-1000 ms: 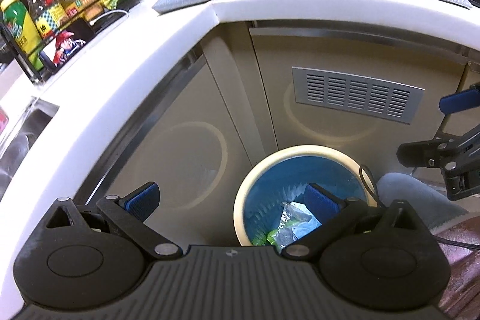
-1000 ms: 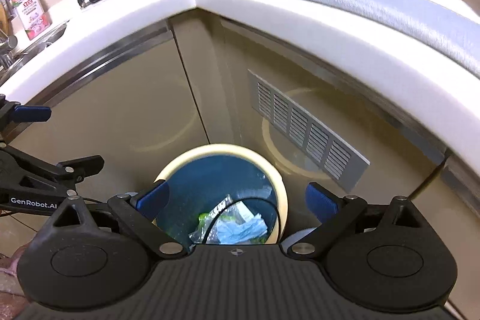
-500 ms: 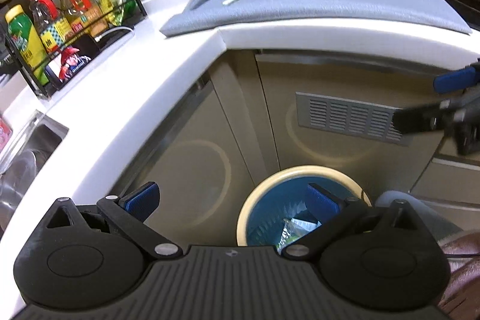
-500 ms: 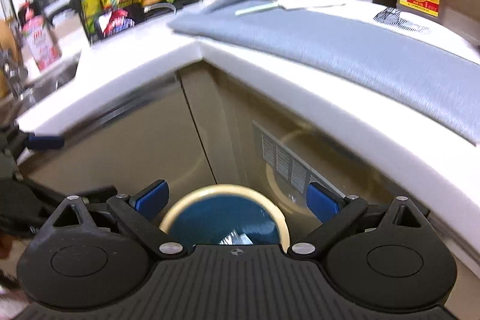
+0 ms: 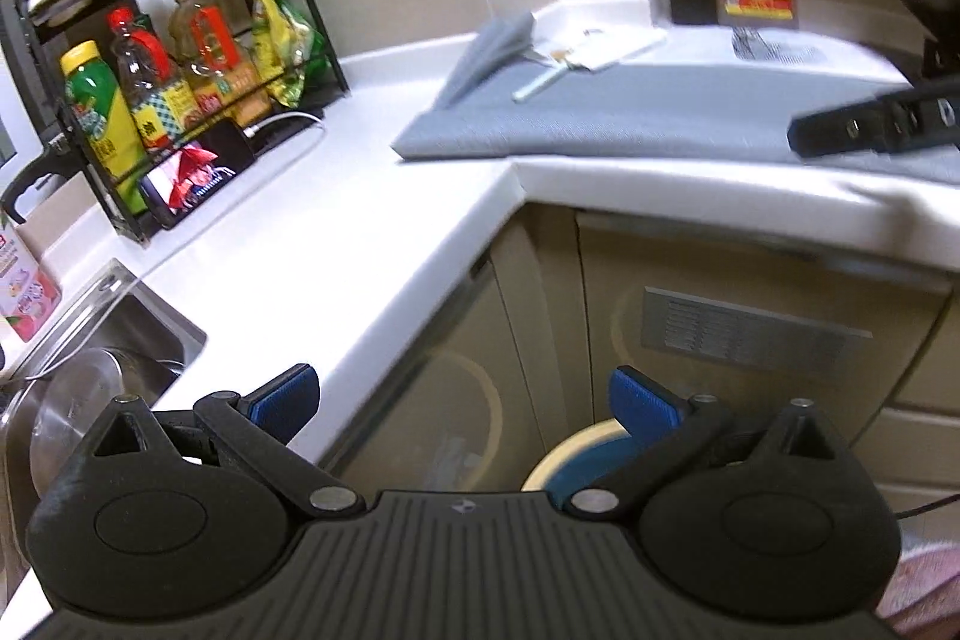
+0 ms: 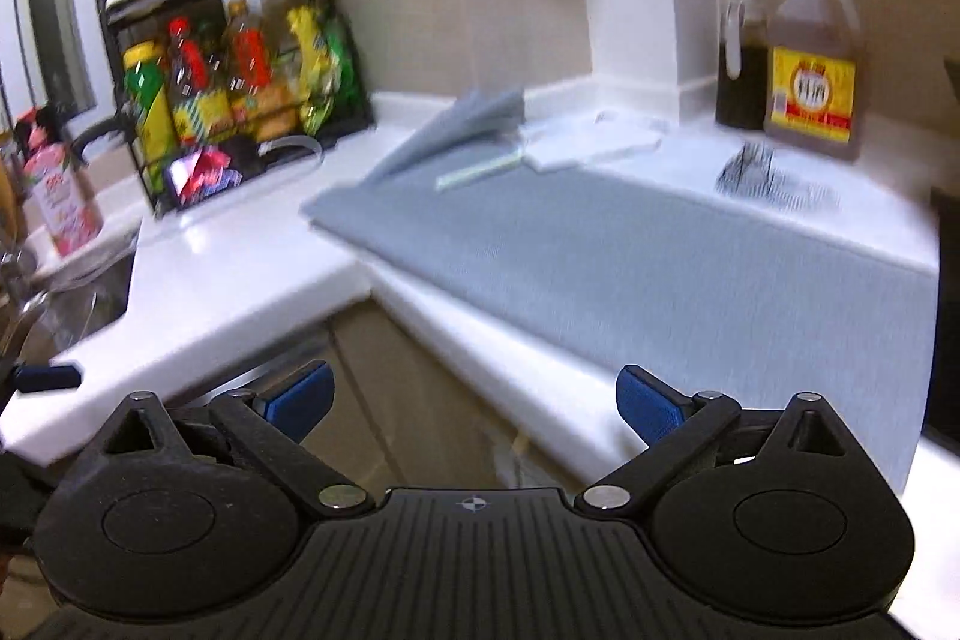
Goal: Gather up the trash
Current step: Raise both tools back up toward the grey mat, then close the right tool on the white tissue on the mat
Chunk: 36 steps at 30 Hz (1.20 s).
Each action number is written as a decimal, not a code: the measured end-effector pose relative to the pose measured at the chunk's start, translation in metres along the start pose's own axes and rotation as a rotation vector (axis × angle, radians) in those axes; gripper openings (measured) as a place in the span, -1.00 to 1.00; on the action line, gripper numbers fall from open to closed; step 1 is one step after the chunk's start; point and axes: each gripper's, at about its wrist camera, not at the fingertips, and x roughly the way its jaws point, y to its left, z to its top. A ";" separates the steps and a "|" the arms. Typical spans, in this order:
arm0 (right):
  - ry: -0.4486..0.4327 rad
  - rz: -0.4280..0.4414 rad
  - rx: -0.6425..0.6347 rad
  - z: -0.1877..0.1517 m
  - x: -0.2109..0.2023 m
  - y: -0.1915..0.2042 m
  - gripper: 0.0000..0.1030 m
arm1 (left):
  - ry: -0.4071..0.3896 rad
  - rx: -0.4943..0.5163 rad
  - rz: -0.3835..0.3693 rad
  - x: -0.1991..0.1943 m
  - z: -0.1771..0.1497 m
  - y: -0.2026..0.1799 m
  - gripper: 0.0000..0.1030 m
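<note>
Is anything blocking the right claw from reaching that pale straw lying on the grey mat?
Nothing visible does. The right claw, open and empty, faces the thin pale straw across bare flat grey mat.

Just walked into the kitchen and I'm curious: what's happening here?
A person is collecting trash with two handheld tongs. Both the left tongs and the right tongs are open and empty, raised toward the grey mat on the countertop. A straw and white paper lie there. The trash bin sits below.
</note>
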 end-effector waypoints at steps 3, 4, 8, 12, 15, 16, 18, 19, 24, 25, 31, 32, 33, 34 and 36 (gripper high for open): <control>-0.047 -0.010 0.022 0.019 0.006 -0.003 0.99 | -0.008 -0.017 0.011 -0.001 0.005 0.009 0.99; -0.059 -0.012 0.035 0.024 0.009 -0.005 0.99 | -0.009 -0.021 0.016 -0.001 0.007 0.010 0.99; -0.077 -0.015 0.109 0.043 0.025 -0.014 0.99 | -0.005 -0.038 0.020 0.001 0.008 0.017 0.99; -0.068 -0.017 0.160 0.057 0.050 -0.021 0.99 | 0.005 -0.055 0.022 0.005 0.008 0.022 1.00; -0.080 -0.044 0.187 0.070 0.072 -0.030 0.99 | 0.017 -0.070 0.014 0.010 0.008 0.027 1.00; -0.086 -0.054 0.200 0.075 0.081 -0.033 0.99 | 0.019 -0.073 0.013 0.012 0.009 0.028 1.00; -0.094 -0.069 0.227 0.087 0.101 -0.042 0.99 | 0.017 -0.077 0.013 0.015 0.010 0.030 1.00; -0.094 -0.075 0.238 0.093 0.112 -0.046 0.99 | 0.015 -0.080 0.014 0.016 0.012 0.032 1.00; -0.074 -0.140 0.245 0.121 0.177 -0.064 0.99 | 0.016 -0.103 0.008 0.023 0.018 0.038 1.00; -0.074 -0.154 0.246 0.125 0.190 -0.067 0.99 | 0.018 -0.107 0.007 0.025 0.019 0.039 1.00; -0.019 -0.180 0.292 0.146 0.258 -0.080 0.99 | 0.037 -0.106 0.016 0.034 0.022 0.043 1.00; 0.000 -0.179 0.312 0.148 0.268 -0.082 0.99 | 0.041 -0.108 0.018 0.036 0.022 0.045 1.00; 0.013 -0.188 0.328 0.150 0.277 -0.083 0.99 | 0.046 -0.110 0.021 0.037 0.023 0.046 1.00; 0.020 -0.196 0.340 0.151 0.283 -0.082 0.99 | 0.050 -0.112 0.024 0.039 0.023 0.047 1.00; 0.034 -0.208 0.351 0.155 0.298 -0.083 0.99 | 0.058 -0.114 0.028 0.040 0.024 0.050 1.00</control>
